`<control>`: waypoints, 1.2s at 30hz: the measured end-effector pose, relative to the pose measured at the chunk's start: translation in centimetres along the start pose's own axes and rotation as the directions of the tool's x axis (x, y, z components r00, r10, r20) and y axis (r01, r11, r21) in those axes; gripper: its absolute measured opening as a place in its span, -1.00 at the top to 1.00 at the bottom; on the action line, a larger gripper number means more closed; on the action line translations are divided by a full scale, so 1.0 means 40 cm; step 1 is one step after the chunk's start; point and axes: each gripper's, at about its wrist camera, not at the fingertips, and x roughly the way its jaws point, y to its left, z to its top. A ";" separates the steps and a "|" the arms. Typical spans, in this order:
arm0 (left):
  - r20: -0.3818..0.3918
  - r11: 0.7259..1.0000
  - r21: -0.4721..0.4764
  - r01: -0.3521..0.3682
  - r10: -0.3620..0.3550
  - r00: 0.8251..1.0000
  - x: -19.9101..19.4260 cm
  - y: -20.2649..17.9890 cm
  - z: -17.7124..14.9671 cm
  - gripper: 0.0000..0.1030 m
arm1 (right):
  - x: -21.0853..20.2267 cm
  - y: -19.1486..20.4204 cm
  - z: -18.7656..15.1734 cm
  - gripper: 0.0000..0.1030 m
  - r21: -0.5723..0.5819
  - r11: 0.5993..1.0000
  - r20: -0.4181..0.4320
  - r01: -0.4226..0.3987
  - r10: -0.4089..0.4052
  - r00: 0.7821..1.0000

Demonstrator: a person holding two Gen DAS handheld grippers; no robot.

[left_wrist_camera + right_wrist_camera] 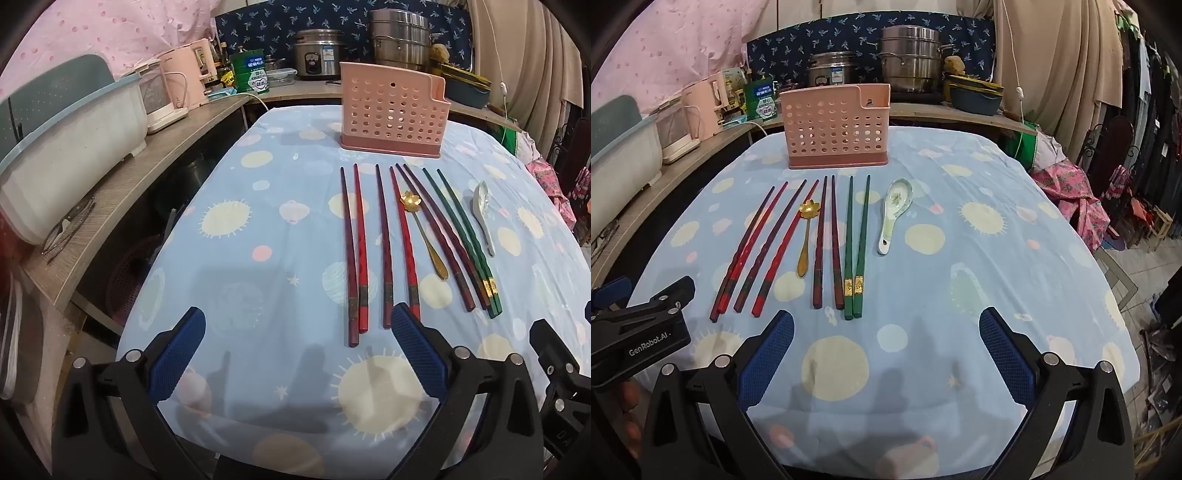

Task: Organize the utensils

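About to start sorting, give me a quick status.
Left gripper and right gripper open, empty. Chopsticks, two spoons laid before pink holder, none stowed. Path clear.

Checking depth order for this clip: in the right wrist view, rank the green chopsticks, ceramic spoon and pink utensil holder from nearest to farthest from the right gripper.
From the open right gripper:
1. green chopsticks, just ahead, slightly left of centre.
2. ceramic spoon, beyond them, a little to their right.
3. pink utensil holder, upright at the table's far edge.
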 end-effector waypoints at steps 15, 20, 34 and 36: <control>-0.006 1.000 -0.003 0.004 -0.004 1.000 0.010 0.000 -0.003 -0.86 | 0.003 0.003 -0.004 -0.87 0.008 1.000 -0.004 -0.005 0.005 1.000; 0.000 1.000 -0.002 0.002 -0.002 1.000 0.004 0.001 -0.004 -0.86 | 0.003 -0.001 -0.003 -0.87 0.012 1.000 -0.006 -0.008 0.008 1.000; -0.012 1.000 0.018 0.023 -0.022 1.000 -0.007 -0.008 -0.006 -0.86 | 0.000 -0.002 -0.001 -0.87 0.012 1.000 -0.008 -0.006 0.006 1.000; -0.014 1.000 0.020 0.023 -0.022 1.000 -0.006 -0.008 -0.006 -0.86 | 0.001 -0.003 -0.001 -0.87 0.012 1.000 -0.008 -0.007 0.008 1.000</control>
